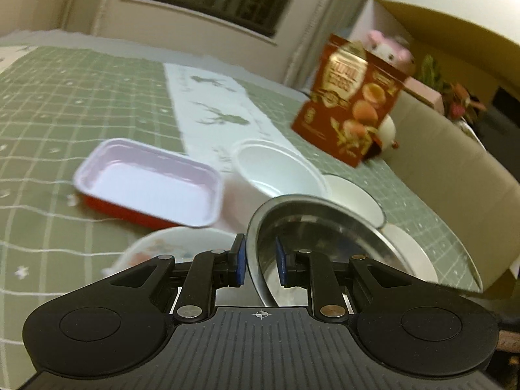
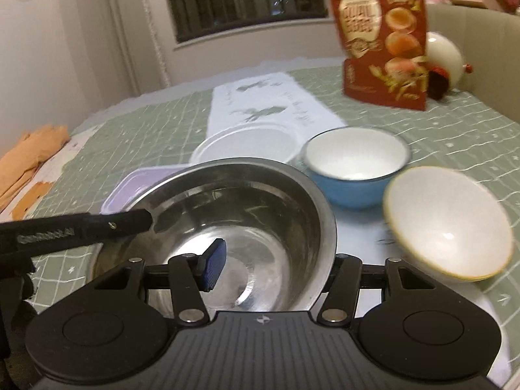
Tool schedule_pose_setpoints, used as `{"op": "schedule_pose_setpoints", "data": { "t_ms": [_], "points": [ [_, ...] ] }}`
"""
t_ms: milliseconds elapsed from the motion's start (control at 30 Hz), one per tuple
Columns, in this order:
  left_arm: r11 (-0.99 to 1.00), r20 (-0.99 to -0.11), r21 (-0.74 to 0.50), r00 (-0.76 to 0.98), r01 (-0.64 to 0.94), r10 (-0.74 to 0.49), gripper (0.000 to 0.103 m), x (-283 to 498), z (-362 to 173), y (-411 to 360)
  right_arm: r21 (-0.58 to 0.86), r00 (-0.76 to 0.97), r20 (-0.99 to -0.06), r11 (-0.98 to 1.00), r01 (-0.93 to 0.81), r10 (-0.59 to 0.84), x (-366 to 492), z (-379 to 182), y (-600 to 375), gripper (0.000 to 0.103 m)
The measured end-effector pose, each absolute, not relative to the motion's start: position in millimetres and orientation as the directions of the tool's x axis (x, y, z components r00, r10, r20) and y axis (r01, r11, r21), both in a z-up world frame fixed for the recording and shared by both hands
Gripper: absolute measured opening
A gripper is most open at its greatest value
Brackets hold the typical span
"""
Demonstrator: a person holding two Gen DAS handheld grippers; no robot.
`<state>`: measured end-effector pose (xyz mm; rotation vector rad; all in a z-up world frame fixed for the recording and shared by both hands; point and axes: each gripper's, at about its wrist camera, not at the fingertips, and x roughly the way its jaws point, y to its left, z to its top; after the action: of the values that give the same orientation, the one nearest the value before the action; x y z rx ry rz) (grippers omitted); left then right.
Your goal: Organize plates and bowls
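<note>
Steel bowl [image 2: 247, 221], blue bowl [image 2: 354, 165] beside, snack box [image 2: 386, 42] behind

Red snack pouch [image 2: 385, 44] reads "QUAIL EGGS" in the right view, its smaller print blurred; lettering on the black gripper arm [image 2: 74, 229] too smeared to read.

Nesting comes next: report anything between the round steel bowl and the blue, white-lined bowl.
Nothing visible does: the round steel bowl has its far rim right beside the blue, white-lined bowl, with no object in the gap.

Dim indoor light, motion blur, fisheye warping
</note>
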<state>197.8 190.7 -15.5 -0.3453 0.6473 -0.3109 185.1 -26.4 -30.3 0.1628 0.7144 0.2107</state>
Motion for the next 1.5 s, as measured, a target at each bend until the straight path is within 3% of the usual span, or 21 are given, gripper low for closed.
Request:
{"op": "schedule_pose_setpoints", "data": {
  "t_ms": [233,567,1500],
  "points": [
    [0.871,-0.572,-0.489,0.734,0.053,-0.366,0.021,205,-39,250,0.152,0.661,-0.711,0.97,-0.189,0.24,191,-42,37,0.054],
    [0.866,-0.588,-0.501,0.733,0.003,-0.342,0.021,201,-50,274,0.085,0.663,-0.717,0.971,-0.222,0.214,183,-46,73,0.054],
    [0.912,-0.622,-0.411,0.735,-0.012,-0.271,0.021,200,-50,268,0.064,0.638,-0.746,0.974,-0.216,0.191,191,-66,76,0.054]
  ]
}}
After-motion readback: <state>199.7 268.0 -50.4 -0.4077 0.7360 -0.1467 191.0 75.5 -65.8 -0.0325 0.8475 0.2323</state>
